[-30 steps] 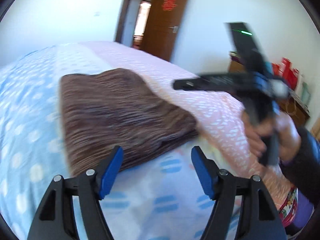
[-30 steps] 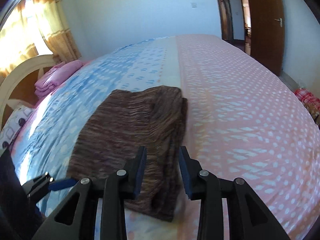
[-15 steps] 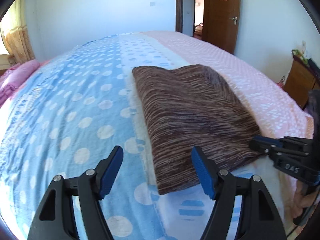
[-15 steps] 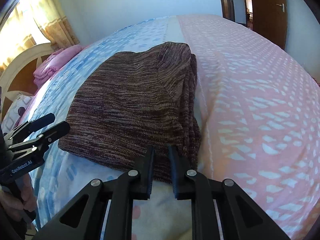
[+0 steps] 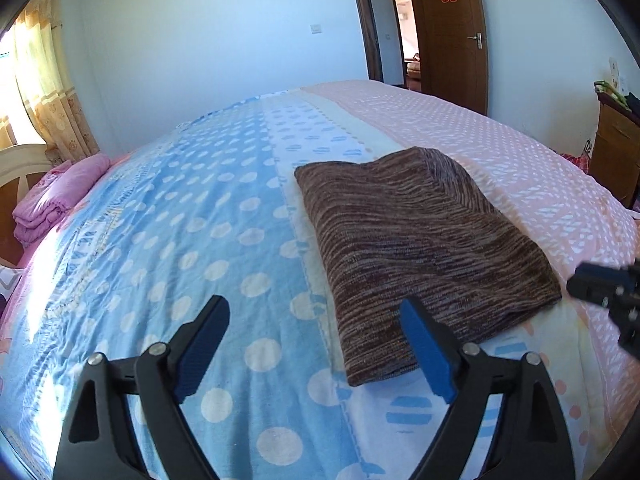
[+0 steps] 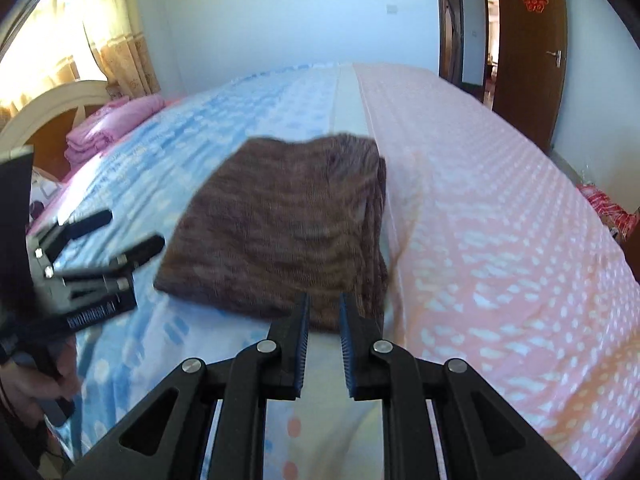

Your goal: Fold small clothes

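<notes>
The knit (image 5: 420, 236) sits centre-right in the left wrist view, a brown striped garment already doubled into a thick rectangle on the bed (image 5: 192, 232), straddling the pale seam where the blue dotted half meets the pink half. In the right wrist view it fills the middle of the frame, blurred, its stacked fold edges showing along the right side.

Looks soft and limp to me, a chunky knit with some bulk but little weight. It should sag the instant it leaves the bed and the layers could slide apart, so a hold wants to pinch all the layers at once, at a near corner or along that stacked edge, not the top layer alone. The rough weave should grip well against rubber pads; nothing fragile here.

Now the fingers. The left gripper (image 5: 314, 354), bottom centre of its own view, has just been opening and stands wide: blue pads well apart, nothing between them, the right pad sitting in front of the knit's near left corner, though whether it touches the cloth I cannot tell. The right gripper (image 6: 324, 340), bottom centre of its view, has just been closing, and is nearly shut, only a narrow slot left. That slot shows pale sheet, no cloth pinched; the tips sit just at the knit's near edge, contact uncertain.

Far left, pink bedding (image 5: 52, 200) lies stacked, well apart.
</notes>
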{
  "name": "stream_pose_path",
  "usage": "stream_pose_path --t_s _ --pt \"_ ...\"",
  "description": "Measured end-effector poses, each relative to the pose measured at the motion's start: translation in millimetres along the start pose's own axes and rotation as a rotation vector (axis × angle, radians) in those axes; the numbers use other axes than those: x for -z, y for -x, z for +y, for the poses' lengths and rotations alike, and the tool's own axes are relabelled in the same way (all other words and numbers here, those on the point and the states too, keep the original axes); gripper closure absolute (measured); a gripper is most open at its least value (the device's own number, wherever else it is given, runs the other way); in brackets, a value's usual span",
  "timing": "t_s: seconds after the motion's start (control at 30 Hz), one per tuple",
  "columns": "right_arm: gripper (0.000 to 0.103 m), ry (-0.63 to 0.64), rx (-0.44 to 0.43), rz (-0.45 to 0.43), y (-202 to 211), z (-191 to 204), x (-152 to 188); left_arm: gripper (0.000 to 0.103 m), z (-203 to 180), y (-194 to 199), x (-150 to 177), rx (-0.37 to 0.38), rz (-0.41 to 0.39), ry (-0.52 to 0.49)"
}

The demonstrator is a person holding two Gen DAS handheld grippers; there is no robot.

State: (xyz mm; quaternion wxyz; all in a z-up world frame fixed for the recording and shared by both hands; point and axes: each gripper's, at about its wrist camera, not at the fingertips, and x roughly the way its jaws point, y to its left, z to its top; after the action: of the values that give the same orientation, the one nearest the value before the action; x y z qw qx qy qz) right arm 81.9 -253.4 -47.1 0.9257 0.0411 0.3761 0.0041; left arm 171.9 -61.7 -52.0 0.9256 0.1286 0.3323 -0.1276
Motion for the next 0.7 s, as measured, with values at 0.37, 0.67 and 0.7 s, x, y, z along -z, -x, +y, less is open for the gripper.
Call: stream_pose_path --t_s 0.37,0.67,0.7 --pt "0.089 0.024 0.069 -0.026 -71 -13 -93 0.013 6 -35 -40 -0.029 -0.008 0.04" --pt "0.089 -0.011 0.093 0.074 -165 -31 -129 0.013 1 -112 -63 -0.019 0.091 0.099" --pt "0.089 -0.009 0.092 0.095 -175 -32 -129 0.012 1 -119 -61 -0.016 0.103 0.105"
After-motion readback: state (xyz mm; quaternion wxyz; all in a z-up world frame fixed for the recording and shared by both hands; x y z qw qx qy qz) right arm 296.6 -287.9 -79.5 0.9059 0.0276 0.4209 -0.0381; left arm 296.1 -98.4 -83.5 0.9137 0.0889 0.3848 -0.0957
